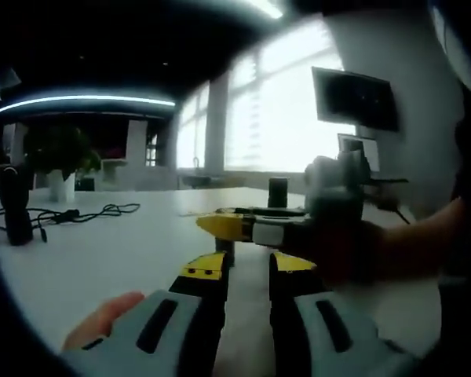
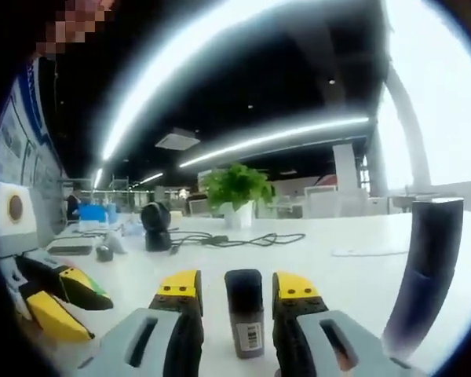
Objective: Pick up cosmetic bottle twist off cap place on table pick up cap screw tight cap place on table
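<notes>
A small dark cosmetic bottle (image 2: pixel 245 314) with a barcode label stands upright on the white table (image 2: pixel 353 275). It sits between the yellow tips of my right gripper (image 2: pixel 237 286), which is open, with a narrow gap on each side. In the left gripper view the right gripper (image 1: pixel 224 226) reaches in from the right, held by a hand, and the bottle (image 1: pixel 225 251) shows just under its tips. My left gripper (image 1: pixel 250 265) is open and holds nothing, a little short of the bottle. It also appears at the lower left of the right gripper view (image 2: pixel 63 302).
A taller dark cylinder (image 2: pixel 424 267) stands on the table close to the right gripper's right side, also seen farther back (image 1: pixel 278 191). A potted plant (image 2: pixel 235 192), black cables (image 2: pixel 235 238) and a round black device (image 2: pixel 155 224) sit farther off. A monitor (image 1: pixel 353 98) hangs on the wall.
</notes>
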Demonstrator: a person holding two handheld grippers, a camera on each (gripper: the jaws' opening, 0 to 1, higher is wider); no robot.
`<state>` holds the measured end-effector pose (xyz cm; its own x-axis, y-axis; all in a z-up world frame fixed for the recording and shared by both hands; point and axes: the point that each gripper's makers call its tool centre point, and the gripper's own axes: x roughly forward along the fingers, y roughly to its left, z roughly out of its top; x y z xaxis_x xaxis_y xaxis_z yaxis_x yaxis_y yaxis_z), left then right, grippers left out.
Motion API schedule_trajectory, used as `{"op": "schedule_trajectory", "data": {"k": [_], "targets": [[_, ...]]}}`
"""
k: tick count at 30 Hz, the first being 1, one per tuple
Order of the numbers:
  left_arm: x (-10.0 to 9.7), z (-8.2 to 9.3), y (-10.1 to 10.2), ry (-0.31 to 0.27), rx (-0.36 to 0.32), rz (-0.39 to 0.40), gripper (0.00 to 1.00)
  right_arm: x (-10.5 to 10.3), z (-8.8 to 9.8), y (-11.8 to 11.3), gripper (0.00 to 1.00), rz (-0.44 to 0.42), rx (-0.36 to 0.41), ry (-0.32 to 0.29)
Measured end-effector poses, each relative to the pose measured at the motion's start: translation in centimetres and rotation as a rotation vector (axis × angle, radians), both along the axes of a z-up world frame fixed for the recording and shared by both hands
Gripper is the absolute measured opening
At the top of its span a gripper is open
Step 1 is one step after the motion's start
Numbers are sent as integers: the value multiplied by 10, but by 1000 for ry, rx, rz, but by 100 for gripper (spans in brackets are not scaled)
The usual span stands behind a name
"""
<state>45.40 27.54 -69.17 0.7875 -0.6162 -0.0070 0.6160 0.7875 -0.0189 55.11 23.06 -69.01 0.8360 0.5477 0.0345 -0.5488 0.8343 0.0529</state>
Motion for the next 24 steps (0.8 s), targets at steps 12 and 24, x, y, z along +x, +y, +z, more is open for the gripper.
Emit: {"op": "schedule_trajectory", "data": {"k": [12,24], "targets": [[1,3,2,-6,-25,3,11,-29,0,-30,29,-33,1,4],[0,11,5,-43,-31,21,10,-82,0,-71,29,1,-56,-38]]}}
